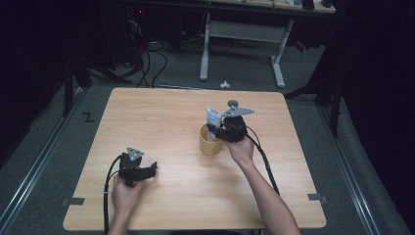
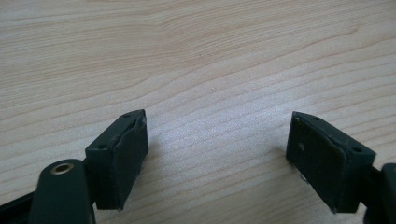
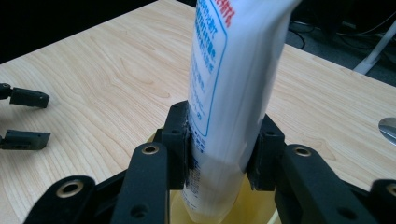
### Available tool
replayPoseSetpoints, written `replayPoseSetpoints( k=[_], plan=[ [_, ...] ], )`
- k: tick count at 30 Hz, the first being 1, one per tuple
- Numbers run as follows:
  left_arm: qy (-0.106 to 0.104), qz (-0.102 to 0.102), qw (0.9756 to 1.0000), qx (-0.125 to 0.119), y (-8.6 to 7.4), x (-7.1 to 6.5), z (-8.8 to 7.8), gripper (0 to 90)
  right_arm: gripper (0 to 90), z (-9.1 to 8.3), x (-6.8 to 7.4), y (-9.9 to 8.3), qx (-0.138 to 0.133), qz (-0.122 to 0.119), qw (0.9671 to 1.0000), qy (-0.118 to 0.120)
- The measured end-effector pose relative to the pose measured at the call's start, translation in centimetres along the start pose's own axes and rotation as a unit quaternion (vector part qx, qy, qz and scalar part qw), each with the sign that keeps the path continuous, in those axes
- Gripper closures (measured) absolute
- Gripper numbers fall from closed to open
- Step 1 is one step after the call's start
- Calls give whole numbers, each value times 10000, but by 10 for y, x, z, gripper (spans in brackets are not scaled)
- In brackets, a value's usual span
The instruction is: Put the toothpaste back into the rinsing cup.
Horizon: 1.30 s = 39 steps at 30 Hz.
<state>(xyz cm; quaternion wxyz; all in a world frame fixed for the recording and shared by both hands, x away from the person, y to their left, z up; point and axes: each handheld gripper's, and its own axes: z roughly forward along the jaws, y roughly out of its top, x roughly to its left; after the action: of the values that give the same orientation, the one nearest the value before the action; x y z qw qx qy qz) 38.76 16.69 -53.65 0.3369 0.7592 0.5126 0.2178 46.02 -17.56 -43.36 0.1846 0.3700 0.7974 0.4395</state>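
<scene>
Nearest to the camera, the left hand-held gripper [image 1: 147, 169] rests on the near left part of the counter [image 1: 161, 107], with its jaws spread wide and nothing between them. Farther away, near the middle of the counter, the right hand-held gripper [image 3: 223, 156] pinches a white tube [image 3: 229, 88] with blue print, pads pressed on both sides. The tube stands upright, and its lower end seems to be inside the yellow cup [image 1: 209, 143], directly below the jaws.
</scene>
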Motion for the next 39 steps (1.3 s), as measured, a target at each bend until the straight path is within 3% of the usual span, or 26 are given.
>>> replayPoseSetpoints(
  k=[39],
  plan=[
    [-2,10,10000,2,0,0,0,212,643,19,3,-10,384,-72,9991,-148]
  ],
)
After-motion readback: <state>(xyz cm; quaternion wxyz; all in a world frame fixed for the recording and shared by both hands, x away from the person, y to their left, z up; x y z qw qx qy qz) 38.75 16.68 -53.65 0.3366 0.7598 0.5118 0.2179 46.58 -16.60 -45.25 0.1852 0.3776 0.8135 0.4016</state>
